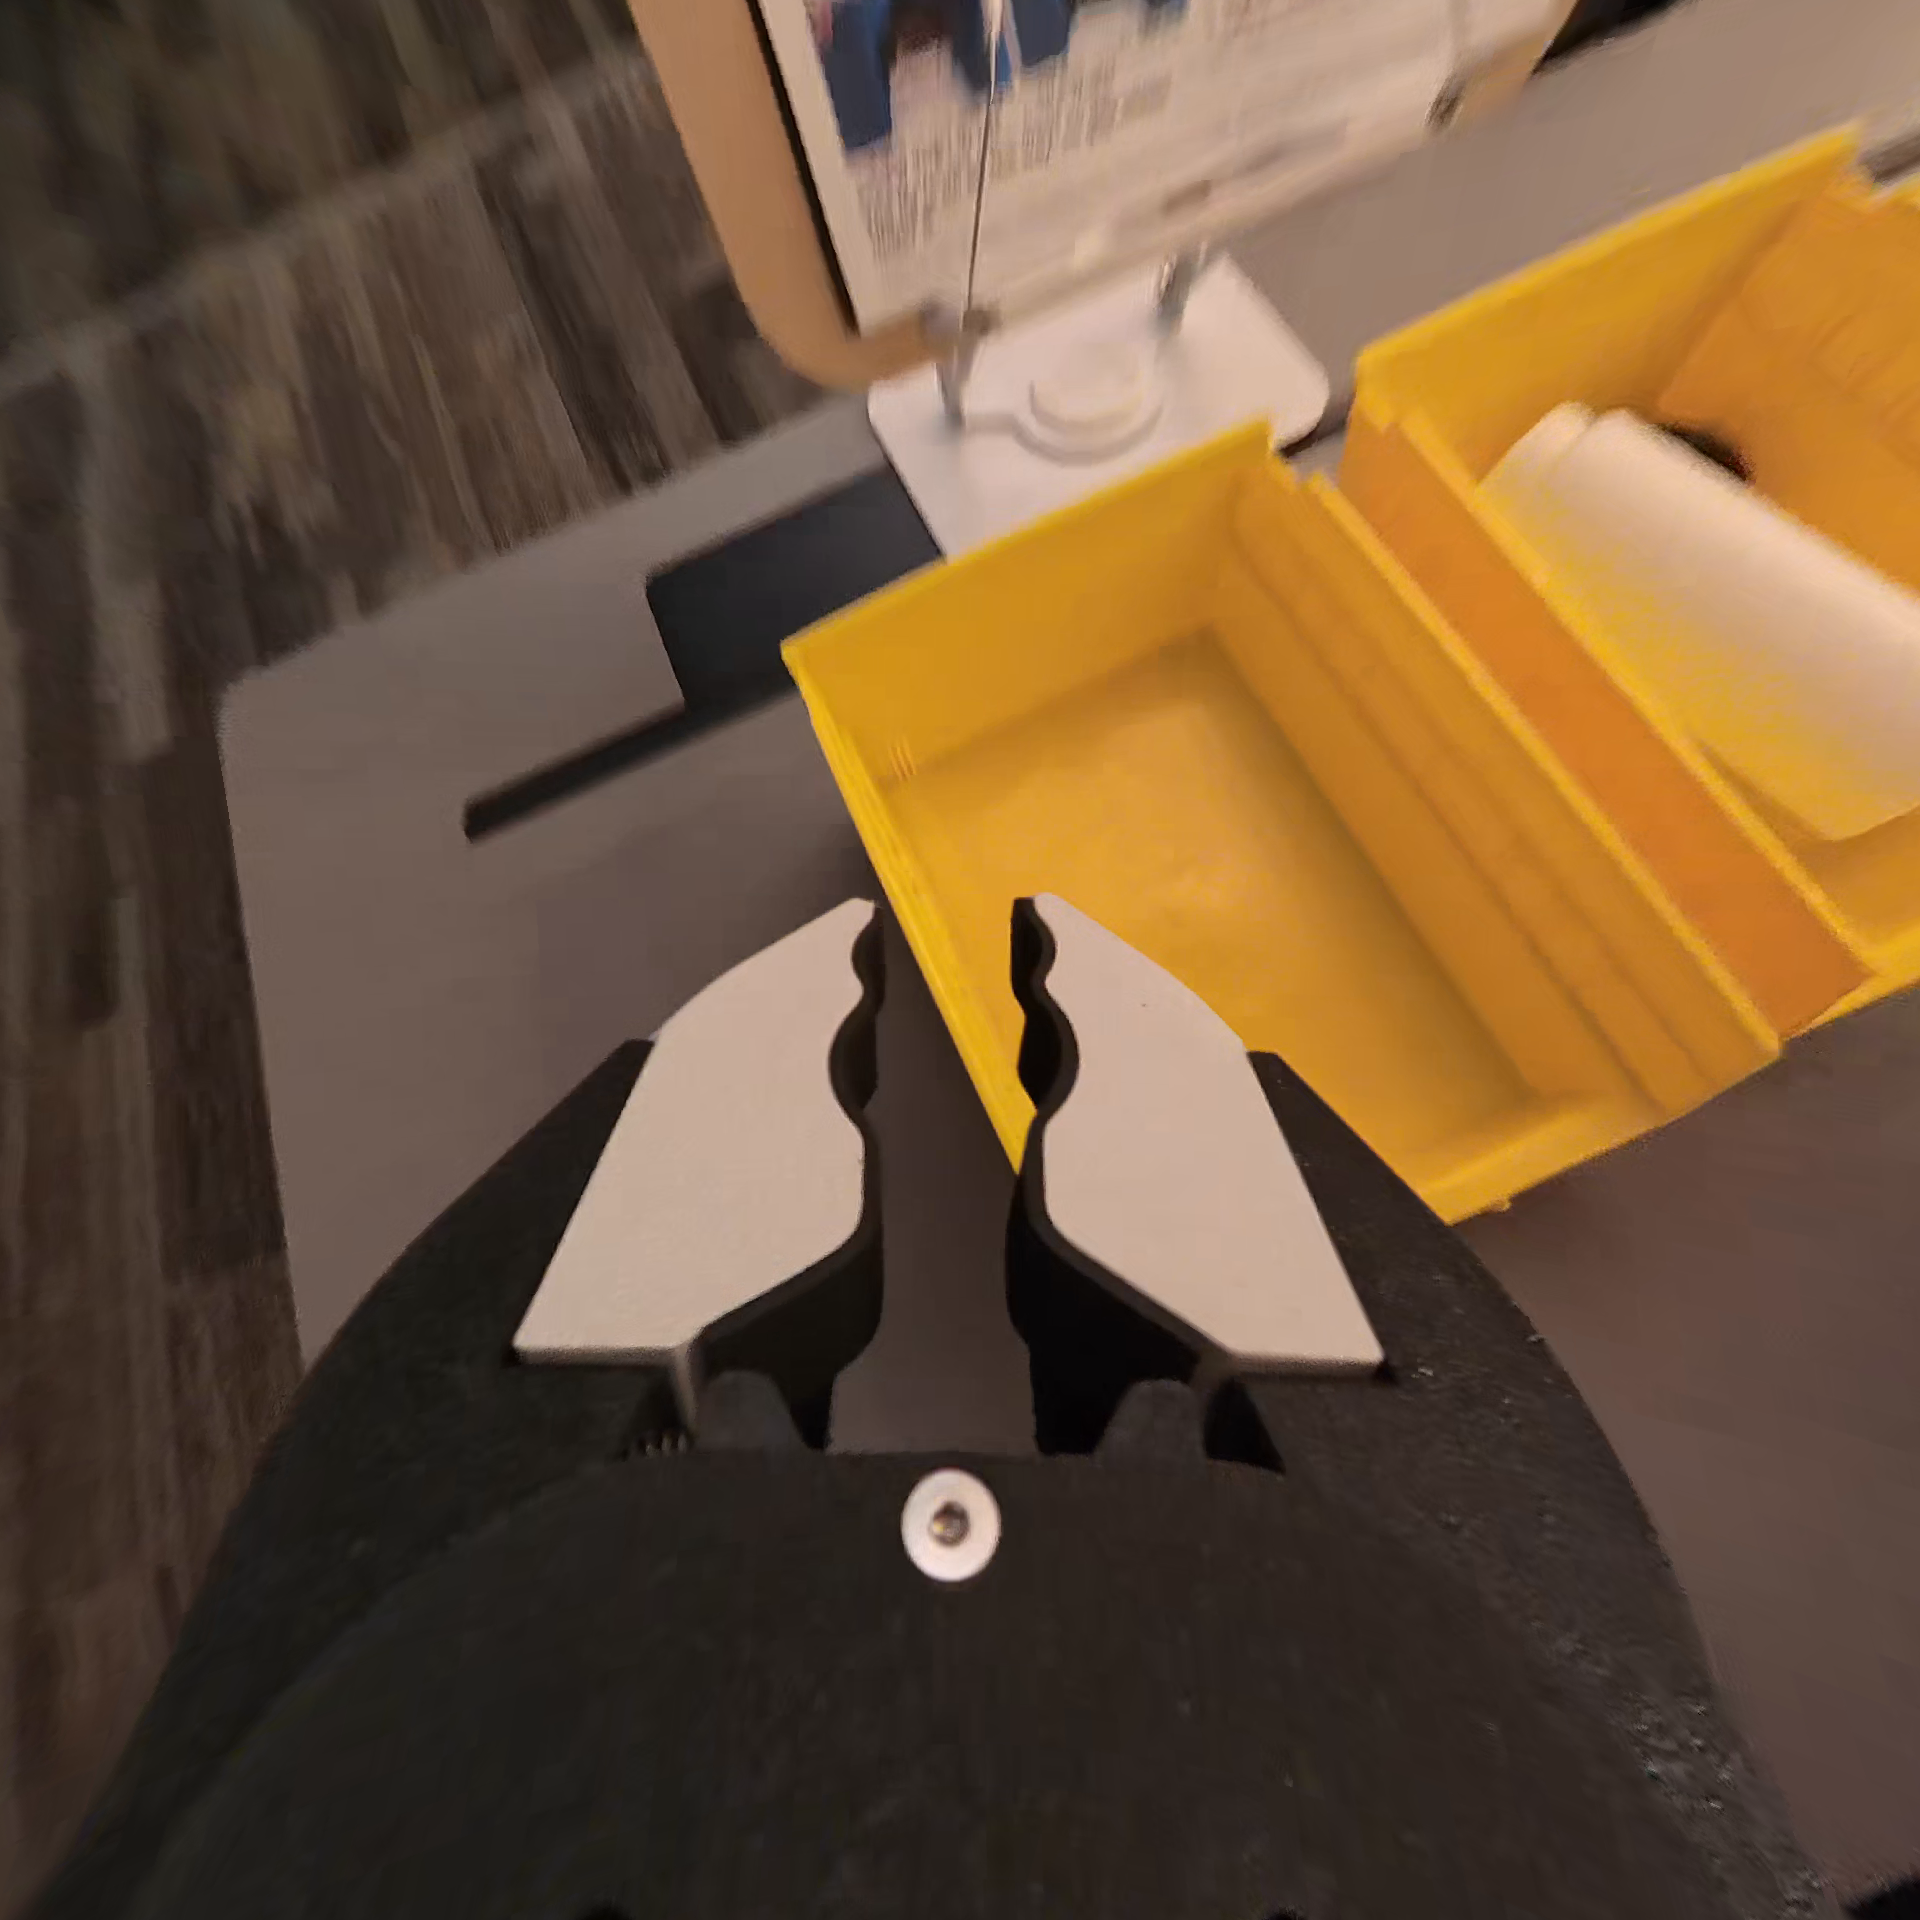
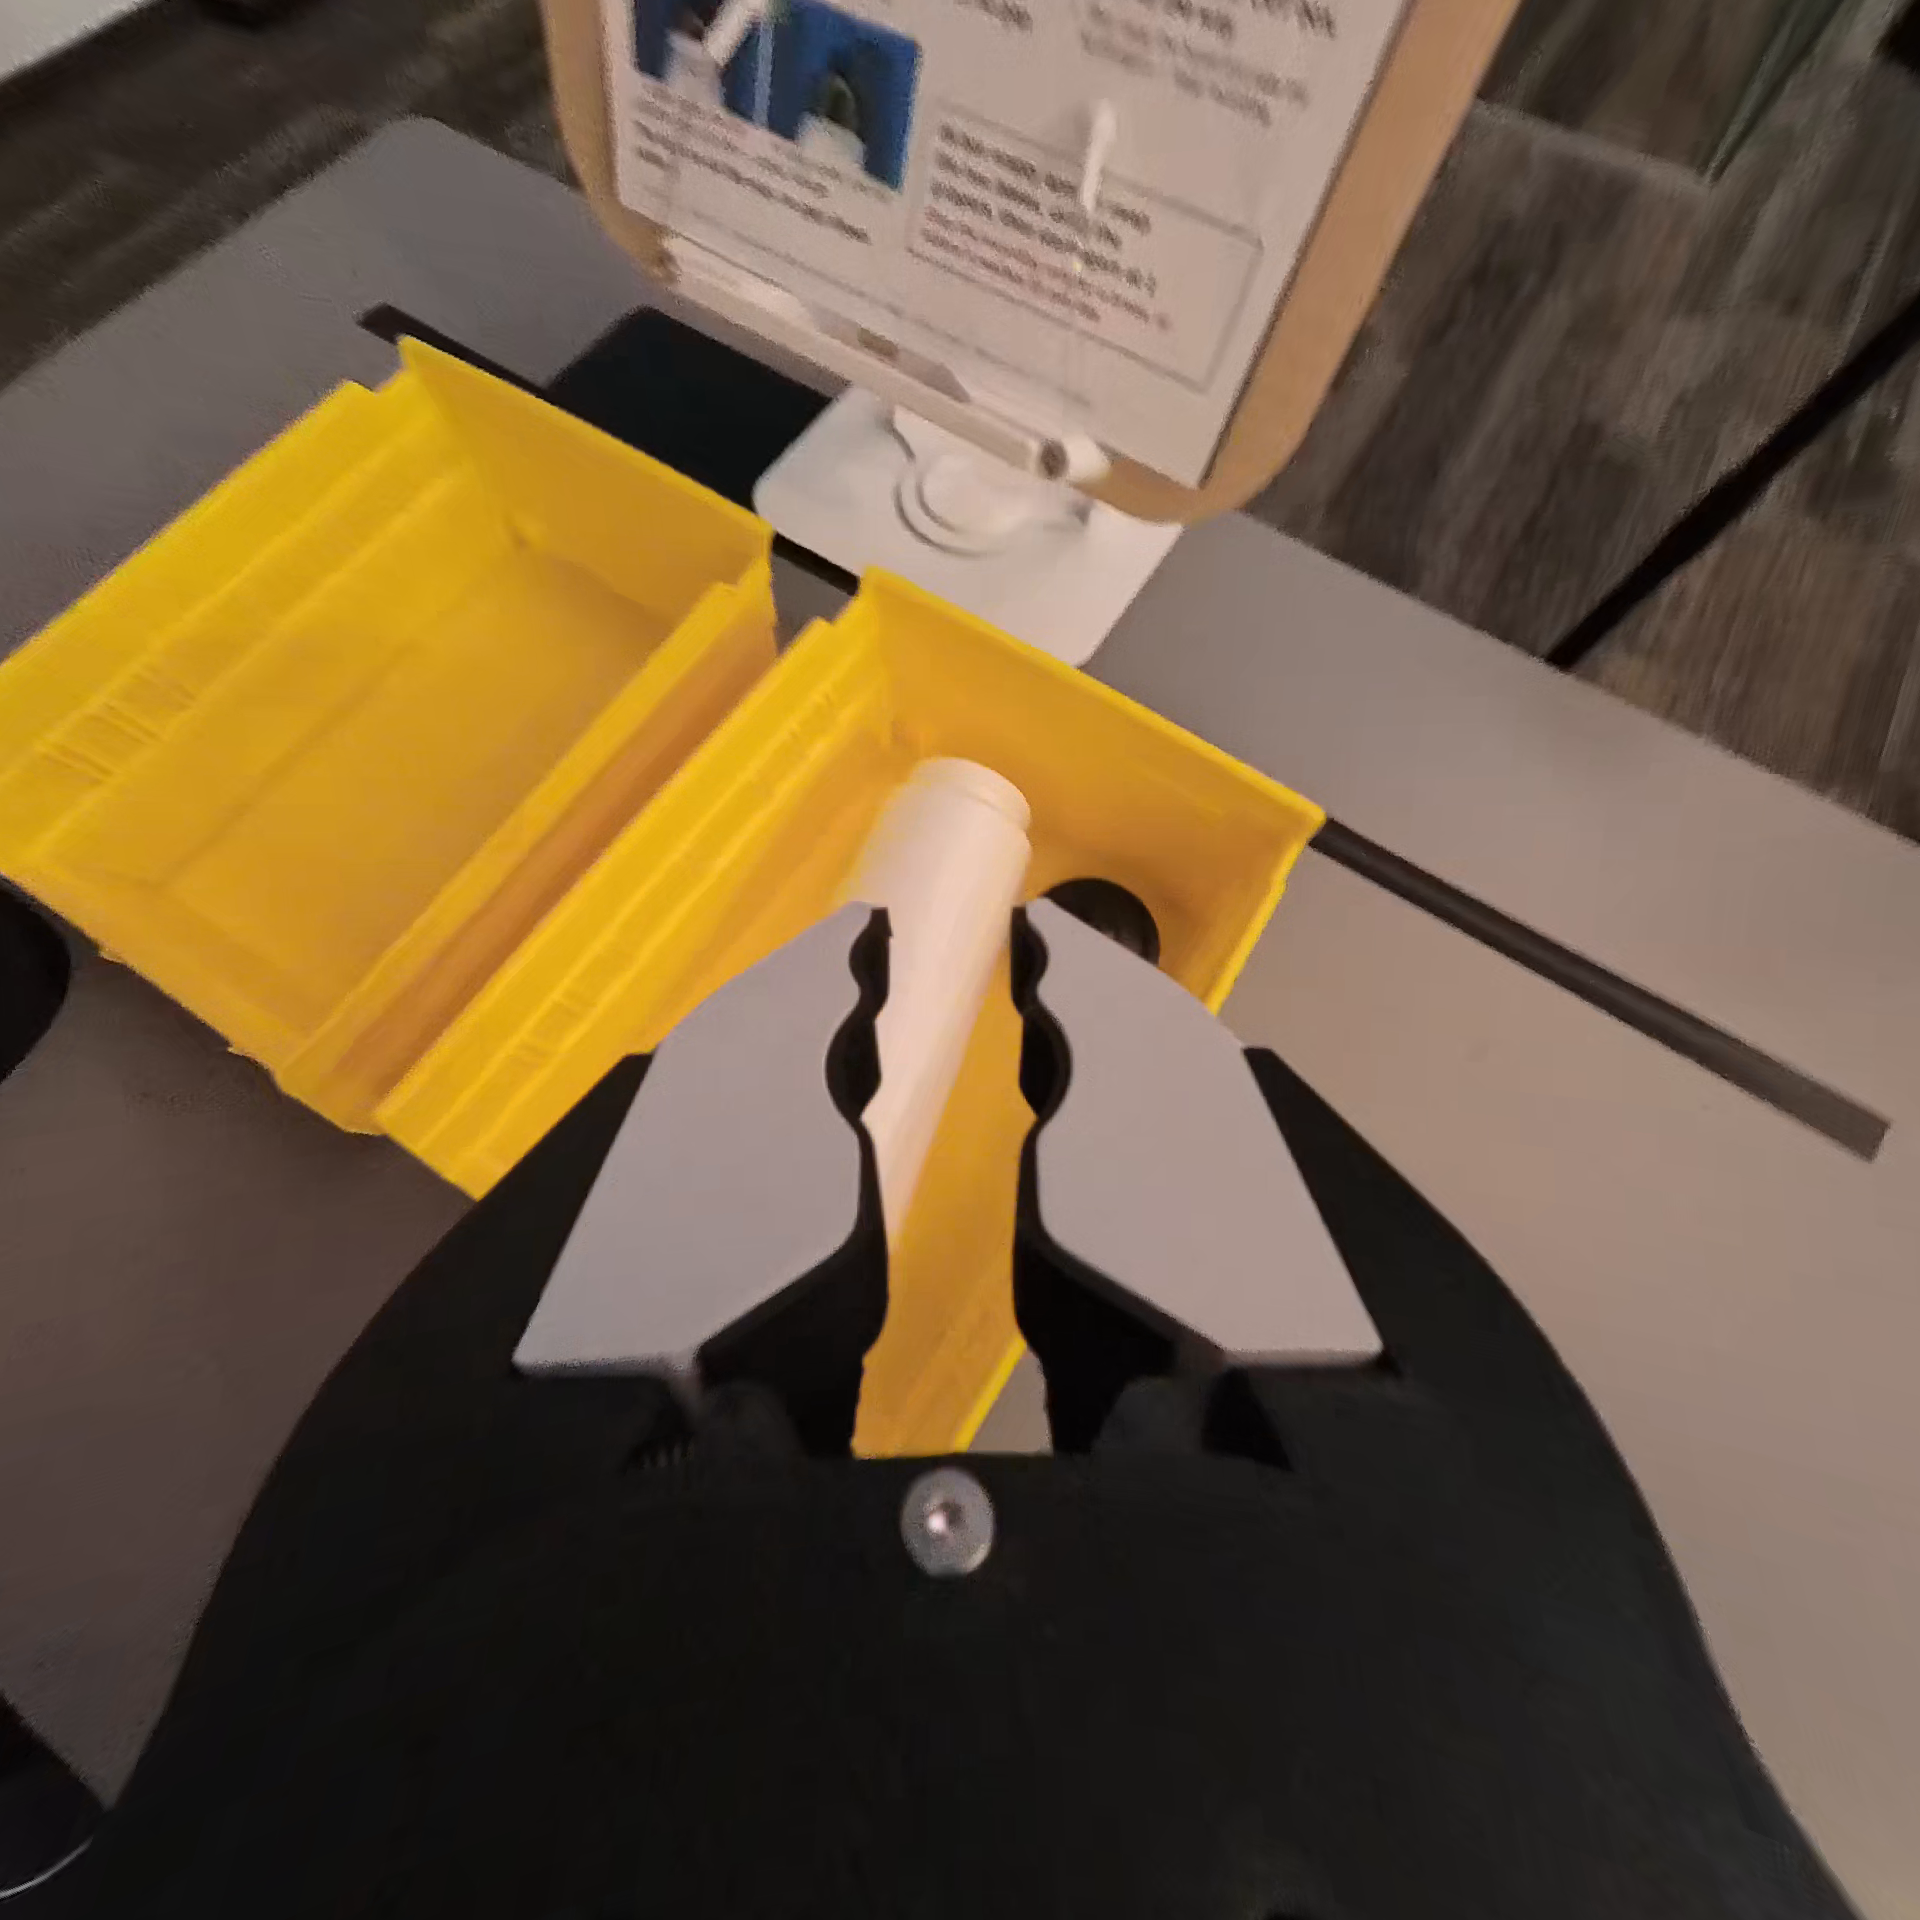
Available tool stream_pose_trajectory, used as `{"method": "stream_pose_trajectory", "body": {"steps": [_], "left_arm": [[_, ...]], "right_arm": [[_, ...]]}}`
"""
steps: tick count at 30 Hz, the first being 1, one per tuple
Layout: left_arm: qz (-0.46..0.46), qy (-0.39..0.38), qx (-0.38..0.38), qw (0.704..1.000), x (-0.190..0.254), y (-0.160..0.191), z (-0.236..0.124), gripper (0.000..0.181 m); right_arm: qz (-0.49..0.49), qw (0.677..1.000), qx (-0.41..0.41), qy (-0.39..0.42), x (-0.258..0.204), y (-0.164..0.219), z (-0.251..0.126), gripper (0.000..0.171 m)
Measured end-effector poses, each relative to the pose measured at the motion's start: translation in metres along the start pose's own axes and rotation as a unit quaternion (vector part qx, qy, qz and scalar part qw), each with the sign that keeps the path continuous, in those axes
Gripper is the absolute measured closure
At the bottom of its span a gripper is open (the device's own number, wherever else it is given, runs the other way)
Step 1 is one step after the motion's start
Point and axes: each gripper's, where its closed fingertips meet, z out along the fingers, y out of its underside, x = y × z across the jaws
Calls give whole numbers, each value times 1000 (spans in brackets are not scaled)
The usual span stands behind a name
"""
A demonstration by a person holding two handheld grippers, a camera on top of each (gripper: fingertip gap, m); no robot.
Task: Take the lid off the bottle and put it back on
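Right gripper (image 2: 948, 914) fingers narrow, empty, above white bottle (image 2: 951, 883) lying in yellow bin (image 2: 1195, 769). Left gripper (image 1: 945, 914) likewise narrow, empty. Risks: fingers too narrow to straddle bottle; bottle rolling; bin wall blocking.

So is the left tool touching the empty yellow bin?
Cannot tell. The left wrist view has the left tool overlapping the empty yellow bin's near corner, but depth is unclear.

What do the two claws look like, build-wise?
Both match. The left claw and right claw each have a broad, curved matte black textured body, two flat pale grey finger plates tapering forward, black scalloped inner edges, and one silver hex-socket screw centred on the body. No cables, markings or sleeves show.
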Motion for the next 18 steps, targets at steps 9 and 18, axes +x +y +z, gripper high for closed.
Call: {"method": "stream_pose_trajectory", "body": {"steps": [9,18], "left_arm": [[26,31,180,983,21,-39,-67,156],[23,76,171,982,25,-34,-66,149]], "right_arm": [[-113,965,136,-194,-136,-33,25,116],[-25,988,-121,-97,-135,-8,164,122]]}}
